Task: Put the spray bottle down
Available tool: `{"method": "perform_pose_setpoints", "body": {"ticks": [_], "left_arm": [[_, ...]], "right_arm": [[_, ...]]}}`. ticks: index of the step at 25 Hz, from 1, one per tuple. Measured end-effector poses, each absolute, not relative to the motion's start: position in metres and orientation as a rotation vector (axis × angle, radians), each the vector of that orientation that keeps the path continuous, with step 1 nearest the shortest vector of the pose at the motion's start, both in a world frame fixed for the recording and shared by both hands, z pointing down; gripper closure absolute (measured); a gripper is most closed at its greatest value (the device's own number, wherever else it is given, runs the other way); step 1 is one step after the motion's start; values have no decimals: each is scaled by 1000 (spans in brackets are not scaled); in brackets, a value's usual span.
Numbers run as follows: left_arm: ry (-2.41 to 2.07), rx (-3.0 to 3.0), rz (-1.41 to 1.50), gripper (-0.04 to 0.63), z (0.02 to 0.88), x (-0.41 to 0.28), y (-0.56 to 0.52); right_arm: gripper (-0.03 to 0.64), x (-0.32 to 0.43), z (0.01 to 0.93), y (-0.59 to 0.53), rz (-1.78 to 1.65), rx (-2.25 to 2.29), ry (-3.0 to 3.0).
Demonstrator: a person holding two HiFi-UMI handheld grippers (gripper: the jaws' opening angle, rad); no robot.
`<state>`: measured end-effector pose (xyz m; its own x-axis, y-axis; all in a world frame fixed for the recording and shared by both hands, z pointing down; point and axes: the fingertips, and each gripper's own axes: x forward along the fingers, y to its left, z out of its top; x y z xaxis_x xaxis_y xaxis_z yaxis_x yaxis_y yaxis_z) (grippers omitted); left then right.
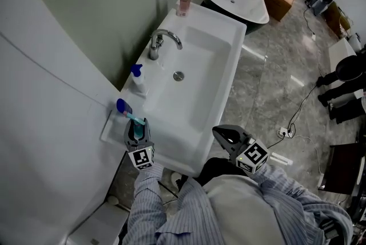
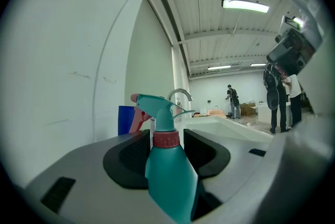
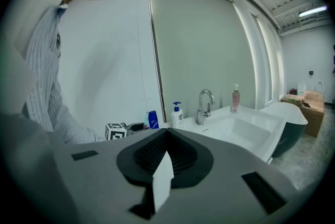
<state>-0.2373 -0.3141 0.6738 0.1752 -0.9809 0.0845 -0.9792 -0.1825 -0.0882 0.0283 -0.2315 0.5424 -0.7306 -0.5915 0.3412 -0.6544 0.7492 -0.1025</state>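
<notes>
Overhead, in the head view, the left forearm in a striped sleeve (image 1: 147, 198) reaches toward 12 o'clock, and the left gripper (image 1: 138, 123) sits level at the near left corner of the sink (image 1: 183, 143). Its jaws are clamped on the teal spray bottle (image 1: 135, 131), which stands upright between them with its nozzle sticking out past the tips toward 11 o'clock, where a blue tub (image 1: 123, 106) stands just beside it. The right gripper (image 1: 219, 132) hangs off the sink's front edge at about 4 o'clock from the left one, pointing toward 10 o'clock and tipped a little downward. In the left gripper view, the bottle (image 2: 167, 176) fills the gap between the two dark pads of the gripper (image 2: 166, 133). The bottle's red collar sits level with the pad tips and the trigger head rises above them at 12 o'clock. The blue tub (image 2: 125, 119) shows behind at 10 o'clock. In the right gripper view, the pads of the right gripper (image 3: 166, 130) meet at their far tips, closed. A thin white strip (image 3: 163, 178) stands in the seam at 6 o'clock, though what it is cannot be told.
</notes>
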Motion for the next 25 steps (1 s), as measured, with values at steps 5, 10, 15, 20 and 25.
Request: {"method": "perform_pose_setpoints", "body": {"ticks": [5,10,15,20,25], "left_arm": [[2004,-2400,-151,397,674,-239,-309],[2010,-2420,-173,399,679,-236,-301],[2027,-2421,-192,388,682,-238,-293],[2031,-2416,-229,383,684,-241,-283],[2042,-2417,-241,390,682,-244,-267]], "right_arm": [[601,24,540,-231,300,946,-2671],[601,19,540,-231,298,943,-2673],[601,12,536,-227,286,917,-2699],[601,9,534,-222,285,918,-2705],[601,4,529,-215,276,907,-2730]]}}
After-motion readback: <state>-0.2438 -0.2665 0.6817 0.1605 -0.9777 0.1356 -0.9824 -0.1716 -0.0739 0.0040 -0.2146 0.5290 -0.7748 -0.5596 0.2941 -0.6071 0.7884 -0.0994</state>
